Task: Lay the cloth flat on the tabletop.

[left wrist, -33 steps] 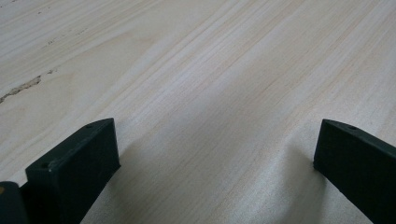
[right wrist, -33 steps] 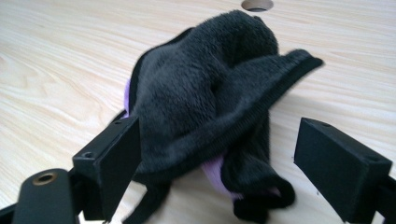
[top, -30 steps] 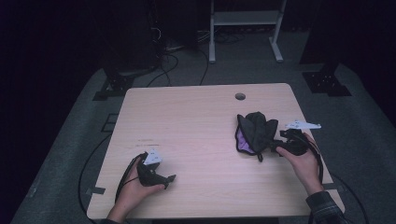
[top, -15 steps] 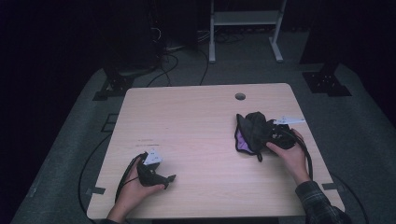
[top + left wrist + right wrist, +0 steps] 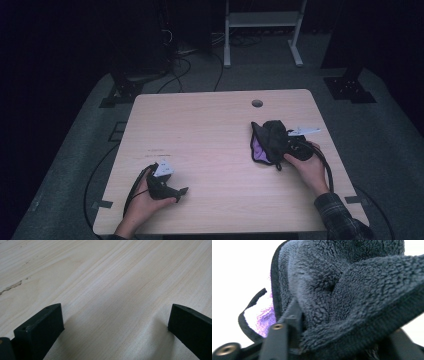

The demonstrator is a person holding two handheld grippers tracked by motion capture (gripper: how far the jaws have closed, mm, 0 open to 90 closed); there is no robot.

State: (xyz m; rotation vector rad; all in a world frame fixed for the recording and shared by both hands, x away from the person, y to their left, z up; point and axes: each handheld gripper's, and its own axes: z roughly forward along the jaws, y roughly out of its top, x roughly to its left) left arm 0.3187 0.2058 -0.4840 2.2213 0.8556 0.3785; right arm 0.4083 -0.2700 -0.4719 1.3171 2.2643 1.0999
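Dark fleece cloth (image 5: 270,141) bunched in a heap on right half of table (image 5: 210,130), purple lining showing at its near-left edge, black binding along the hem. Right gripper (image 5: 289,146) pushed into cloth from the right, jaws just closed down from full width with a thick fold between them; in right gripper view, pile (image 5: 352,290) packed between both jaws and pressed against left jaw's inner face, so clamped on cloth. Same view gives what high view cannot: looped fleece texture, ribbed hem, purple patch (image 5: 263,317) bright and washed out behind the hem. High view gives instead the layout: right hand (image 5: 306,167) behind gripper, plaid sleeve at table's near edge, cable looping back over the wrist, grey plate on top. Left gripper (image 5: 179,192) near front-left corner of table, well apart from cloth, held low in left hand (image 5: 142,202); in left gripper view jaws spread wide, bare wood grain between them, nothing gripped. No readable writing; faint mark on tabletop left of centre, too small to read. Round cable hole (image 5: 257,103) near far edge. No containers on table. Beyond: dark floor, cables, white frame legs (image 5: 227,35).
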